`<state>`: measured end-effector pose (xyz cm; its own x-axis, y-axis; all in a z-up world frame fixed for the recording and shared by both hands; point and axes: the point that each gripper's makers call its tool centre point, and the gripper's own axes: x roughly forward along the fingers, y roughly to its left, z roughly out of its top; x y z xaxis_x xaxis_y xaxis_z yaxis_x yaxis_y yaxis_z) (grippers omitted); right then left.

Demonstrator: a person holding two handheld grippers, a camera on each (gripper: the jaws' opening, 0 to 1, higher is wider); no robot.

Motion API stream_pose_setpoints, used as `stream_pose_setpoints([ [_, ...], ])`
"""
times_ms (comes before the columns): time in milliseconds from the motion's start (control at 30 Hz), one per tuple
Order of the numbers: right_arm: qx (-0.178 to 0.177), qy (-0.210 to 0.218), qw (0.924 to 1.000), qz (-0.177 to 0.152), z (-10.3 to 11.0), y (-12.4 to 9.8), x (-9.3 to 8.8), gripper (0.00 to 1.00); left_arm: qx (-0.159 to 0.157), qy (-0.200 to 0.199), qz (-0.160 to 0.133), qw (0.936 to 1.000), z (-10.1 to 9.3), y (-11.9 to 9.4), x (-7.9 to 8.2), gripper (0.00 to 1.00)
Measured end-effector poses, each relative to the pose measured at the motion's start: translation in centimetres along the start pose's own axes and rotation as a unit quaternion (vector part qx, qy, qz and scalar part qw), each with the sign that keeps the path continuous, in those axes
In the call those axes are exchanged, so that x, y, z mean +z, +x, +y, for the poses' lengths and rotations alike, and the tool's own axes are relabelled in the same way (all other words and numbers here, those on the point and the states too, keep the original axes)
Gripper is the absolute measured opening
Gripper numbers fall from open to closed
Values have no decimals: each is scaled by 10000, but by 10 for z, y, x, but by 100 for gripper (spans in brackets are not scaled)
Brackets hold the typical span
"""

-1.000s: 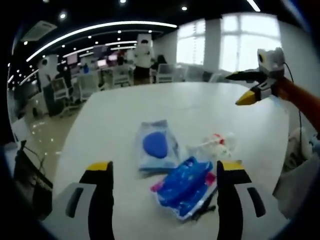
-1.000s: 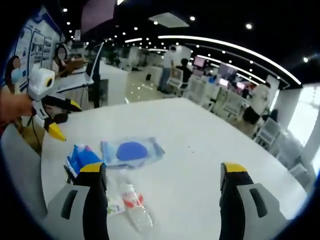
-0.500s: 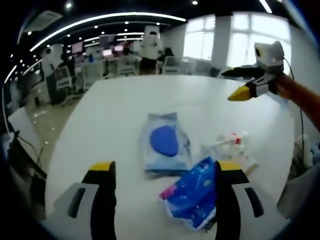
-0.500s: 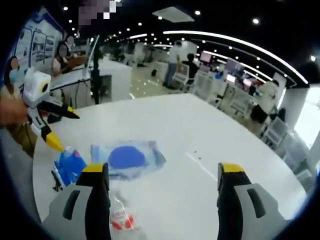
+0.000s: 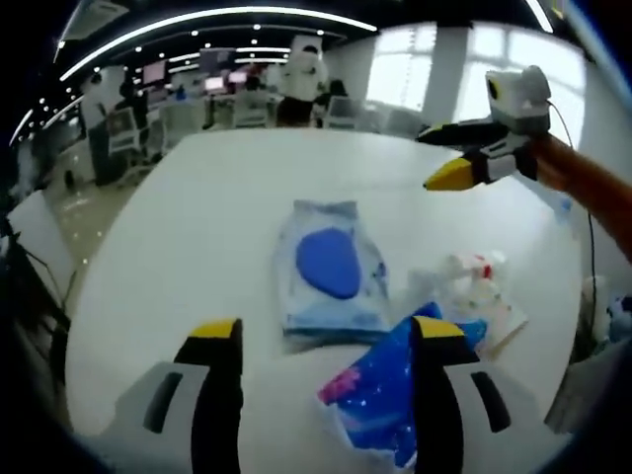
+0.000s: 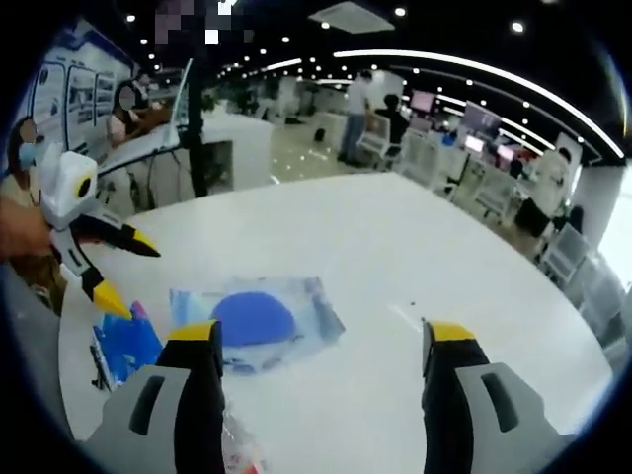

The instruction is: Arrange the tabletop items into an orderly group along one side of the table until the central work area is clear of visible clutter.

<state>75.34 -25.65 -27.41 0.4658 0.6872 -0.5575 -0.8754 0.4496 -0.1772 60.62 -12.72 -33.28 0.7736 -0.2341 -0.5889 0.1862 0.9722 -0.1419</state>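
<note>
The left gripper (image 5: 326,341) has two broad black jaws capped with yellow tips, each rising from a pale grey housing with a dark oval slot. The right gripper (image 6: 321,346) is built alike: black jaws, yellow tips, grey shoulders with dark rounded slots. Seen from the side in the left gripper view, the right gripper (image 5: 444,158) tapers to slim black jaws, one with a pointed yellow end, and a thin dark cable trails behind it. In the right gripper view, the left gripper (image 6: 123,267) shows the same pointed yellow tips.
</note>
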Motion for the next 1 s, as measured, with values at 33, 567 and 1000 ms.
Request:
stream_pose_setpoints([
  [33, 33, 4, 10000, 13, 1, 4, -1, 81, 0, -6, 15, 10000, 0, 1, -1, 62],
  [567, 356, -27, 9990, 256, 4, 59, -12, 72, -59, -372, 268, 9989, 8, 25, -22, 57],
  [1000, 552, -6, 9979, 350, 11, 92, -21, 68, -34, -561, 358, 9978, 13, 40, -29, 52],
])
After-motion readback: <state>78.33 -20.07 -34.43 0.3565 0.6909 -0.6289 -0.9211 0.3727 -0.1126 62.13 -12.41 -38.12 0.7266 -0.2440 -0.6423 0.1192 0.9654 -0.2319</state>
